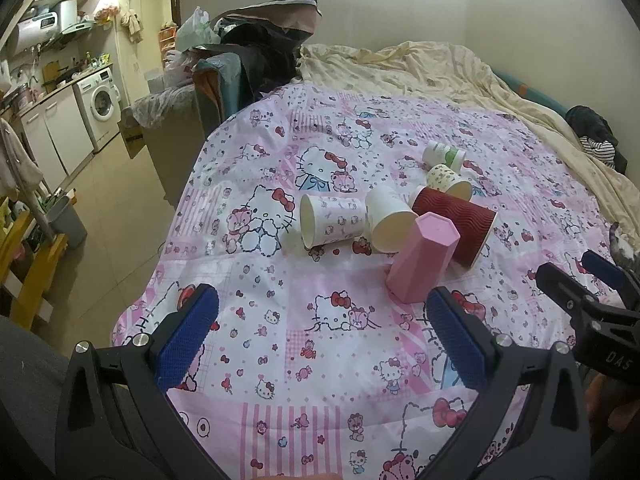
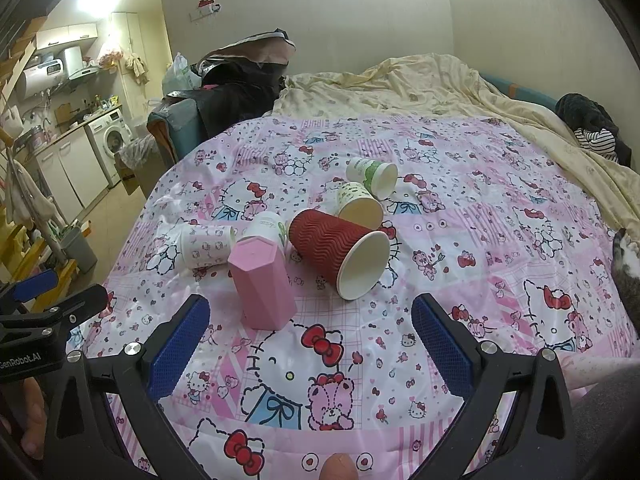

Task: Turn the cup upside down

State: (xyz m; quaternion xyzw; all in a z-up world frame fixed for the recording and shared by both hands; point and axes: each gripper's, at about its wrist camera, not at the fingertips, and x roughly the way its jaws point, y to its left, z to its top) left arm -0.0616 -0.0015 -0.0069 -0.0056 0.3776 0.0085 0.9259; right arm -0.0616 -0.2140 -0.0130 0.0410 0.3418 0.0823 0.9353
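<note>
Open tongs (image 2: 311, 344) below pink cup (image 2: 262, 284)

Left gripper (image 1: 322, 340): held wide apart, nothing between the blue pads.
Pink cup (image 1: 422, 258): stood mouth-down, just beyond the right finger's tip.
Red cup (image 1: 456, 226): laid on its side behind the pink cup, apparently touching it.
Paper cups (image 1: 332, 220): laid on their sides, ahead of the fingers.
Right gripper (image 1: 580, 280): seen at the right edge, fingers apart.
</note>
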